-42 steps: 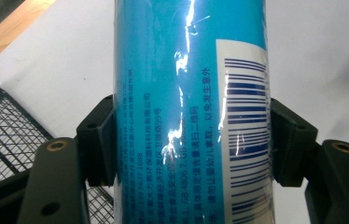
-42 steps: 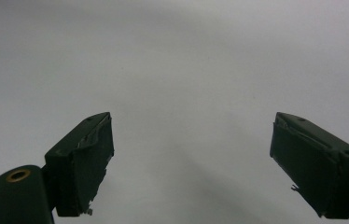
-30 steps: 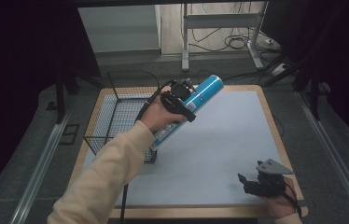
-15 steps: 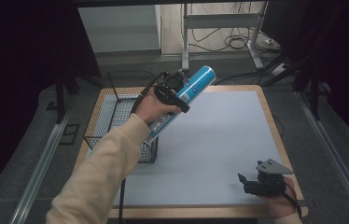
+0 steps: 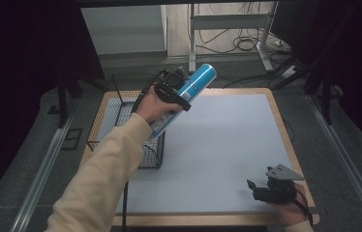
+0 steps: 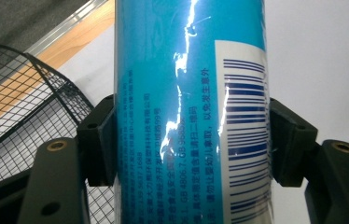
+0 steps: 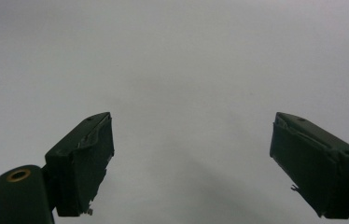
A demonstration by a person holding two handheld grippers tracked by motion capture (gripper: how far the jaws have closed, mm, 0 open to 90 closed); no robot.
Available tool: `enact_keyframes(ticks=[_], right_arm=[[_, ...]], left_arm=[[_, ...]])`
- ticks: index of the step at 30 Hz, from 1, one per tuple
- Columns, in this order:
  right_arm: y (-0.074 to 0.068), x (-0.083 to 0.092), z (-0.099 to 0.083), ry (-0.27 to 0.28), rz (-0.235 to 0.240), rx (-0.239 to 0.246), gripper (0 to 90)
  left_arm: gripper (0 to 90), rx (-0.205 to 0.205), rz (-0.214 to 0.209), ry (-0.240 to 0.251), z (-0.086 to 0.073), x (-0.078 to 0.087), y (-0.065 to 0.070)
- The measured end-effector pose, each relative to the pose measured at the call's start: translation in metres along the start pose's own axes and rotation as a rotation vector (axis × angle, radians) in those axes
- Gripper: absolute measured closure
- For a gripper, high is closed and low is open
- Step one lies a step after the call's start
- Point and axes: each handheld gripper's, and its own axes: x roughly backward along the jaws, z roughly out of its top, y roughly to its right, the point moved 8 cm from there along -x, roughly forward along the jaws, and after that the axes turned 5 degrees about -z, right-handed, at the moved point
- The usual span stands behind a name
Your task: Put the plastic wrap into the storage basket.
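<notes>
A blue cylindrical can (image 5: 196, 83) with a white barcode label is held in the air, tilted, its top pointing up and to the far right. My left gripper (image 5: 173, 94) is shut across its middle, above the right rim of a black wire basket (image 5: 102, 121). In the left gripper view the can (image 6: 163, 70) stands between both pads (image 6: 99, 140), which press on its sides, with the basket mesh (image 6: 18, 107) below on the left. My right gripper (image 5: 254, 190) rests on the white mat near the front right corner, jaws open and nothing between them (image 7: 191, 158).
The white mat (image 5: 227, 140) covers a wooden table (image 5: 285, 130). The basket takes up the table's left side. A metal stand's legs and cables (image 5: 237, 43) lie on the floor beyond the far edge. Dark curtains hang on both sides.
My left hand has carried the can to the left and farther away, slightly higher, toward the basket. The right gripper has stayed still.
</notes>
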Motion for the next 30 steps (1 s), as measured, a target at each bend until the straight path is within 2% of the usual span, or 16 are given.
enact_keyframes(ticks=[16,30], right_arm=[[0.001,0.0,-0.001,-0.005,-0.001,-0.001,14.0],[0.002,-0.001,-0.001,-0.006,-0.006,-0.002,14.0]], left_arm=[[31.3,0.037,0.036,0.0,-0.006,0.003,-0.028],[31.3,0.067,0.065,-0.011,-0.016,-0.003,-0.053]])
